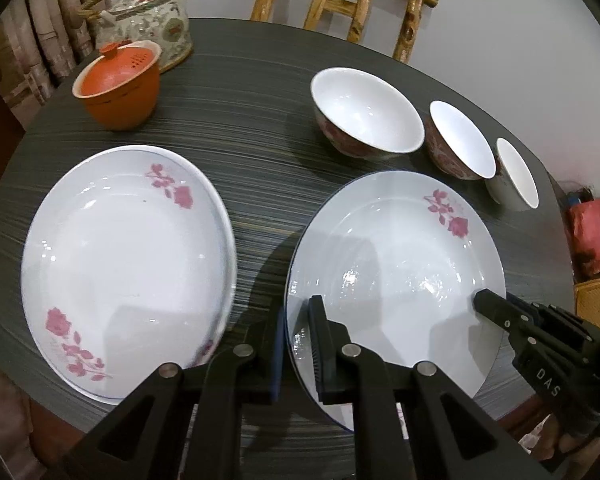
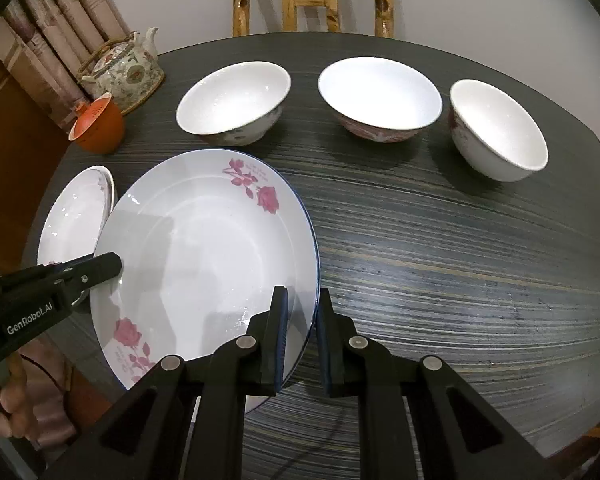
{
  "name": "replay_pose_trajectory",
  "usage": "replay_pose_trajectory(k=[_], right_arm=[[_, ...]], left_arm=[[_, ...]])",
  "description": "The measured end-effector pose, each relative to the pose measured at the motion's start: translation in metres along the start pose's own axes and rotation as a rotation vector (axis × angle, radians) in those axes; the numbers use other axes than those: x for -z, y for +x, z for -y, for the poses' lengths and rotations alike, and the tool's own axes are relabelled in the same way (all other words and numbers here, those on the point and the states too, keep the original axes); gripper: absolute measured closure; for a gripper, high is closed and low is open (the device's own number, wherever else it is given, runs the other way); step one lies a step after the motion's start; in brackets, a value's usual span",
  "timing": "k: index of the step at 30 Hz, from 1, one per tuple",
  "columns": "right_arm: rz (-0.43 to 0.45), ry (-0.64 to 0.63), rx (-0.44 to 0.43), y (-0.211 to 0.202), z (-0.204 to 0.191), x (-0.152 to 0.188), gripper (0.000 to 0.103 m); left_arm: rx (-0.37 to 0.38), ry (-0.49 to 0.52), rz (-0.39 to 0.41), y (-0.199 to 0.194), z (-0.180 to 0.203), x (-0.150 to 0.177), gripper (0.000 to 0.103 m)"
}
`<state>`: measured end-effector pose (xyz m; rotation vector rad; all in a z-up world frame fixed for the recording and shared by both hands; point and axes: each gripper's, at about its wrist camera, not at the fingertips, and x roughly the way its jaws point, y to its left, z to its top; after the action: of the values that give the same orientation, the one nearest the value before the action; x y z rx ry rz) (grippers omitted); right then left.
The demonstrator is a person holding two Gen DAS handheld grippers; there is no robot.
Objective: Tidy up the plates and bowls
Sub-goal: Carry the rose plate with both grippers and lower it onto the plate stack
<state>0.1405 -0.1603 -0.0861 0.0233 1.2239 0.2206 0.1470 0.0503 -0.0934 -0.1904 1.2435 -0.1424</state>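
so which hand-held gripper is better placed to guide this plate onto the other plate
Left, probably. The left hand-held gripper grips the held plate on the rim nearest the other plate, so it leads the way there. The right hand-held gripper clamps the far rim.

Glossy ceramic plate (image 2: 204,240), matt table (image 2: 440,248)
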Motion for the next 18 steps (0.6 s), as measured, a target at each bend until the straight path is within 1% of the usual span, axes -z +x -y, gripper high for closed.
replay_pose_trajectory(k=[13, 18], right_arm=[[0.019, -0.049, -0.011, -0.005, -0.042, -0.024, 0.09], [0.02, -0.069, -0.024, -0.004, -0.066, -0.032, 0.09]], left_arm=[[-0.024, -0.019, 0.045, -0.025, -0.034, -0.013, 0.091], [-0.044, -0.046, 0.059, -0.036, -0.058, -0.016, 0.091]])
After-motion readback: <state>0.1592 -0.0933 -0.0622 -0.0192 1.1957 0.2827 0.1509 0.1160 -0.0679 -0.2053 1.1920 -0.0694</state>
